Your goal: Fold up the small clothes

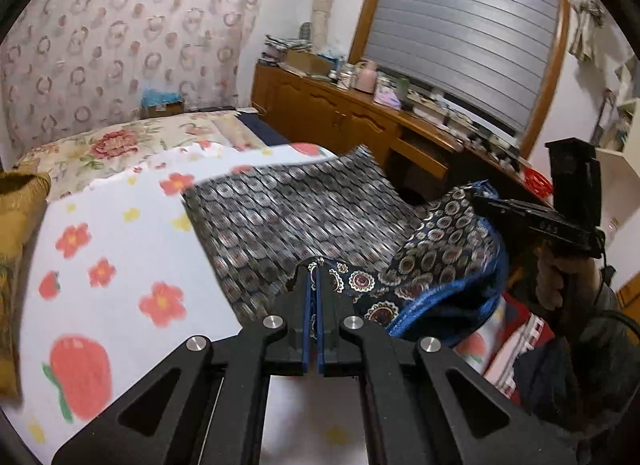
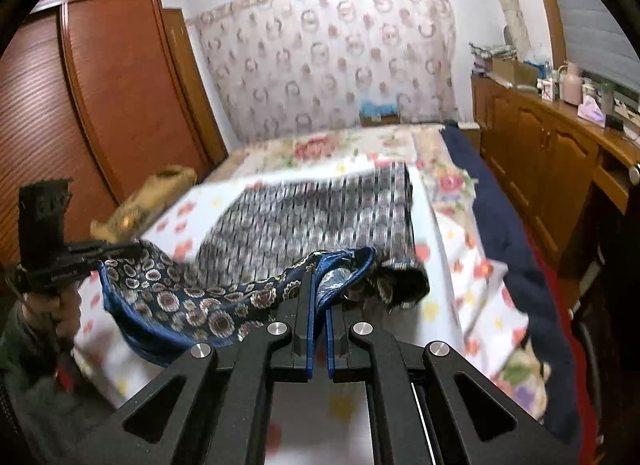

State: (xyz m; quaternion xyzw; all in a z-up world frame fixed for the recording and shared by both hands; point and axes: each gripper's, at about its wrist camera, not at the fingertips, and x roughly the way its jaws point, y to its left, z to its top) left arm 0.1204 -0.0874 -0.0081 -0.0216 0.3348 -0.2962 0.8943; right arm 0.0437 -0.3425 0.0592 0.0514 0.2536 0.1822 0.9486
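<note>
Shorts, dark blue with round medallion print and a bright blue hem, hang in the air between the two grippers, above the bed. The left gripper is clamped on one edge of the cloth, its blue pads pressed nearly together with fabric between them. The right gripper is likewise closed on the other edge, with the blue hem bunched between its pads. From the right wrist view the cloth sags in a loose curve from one tool to the other, and a crumpled end droops just right of the right gripper.

Below the shorts lies a grey patterned cloth, spread flat on a white sheet printed with red flowers and strawberries. A floral quilt covers the far part of the bed. A wooden cabinet with cluttered top runs along the wall beside it, and a brown wardrobe stands on the other side.
</note>
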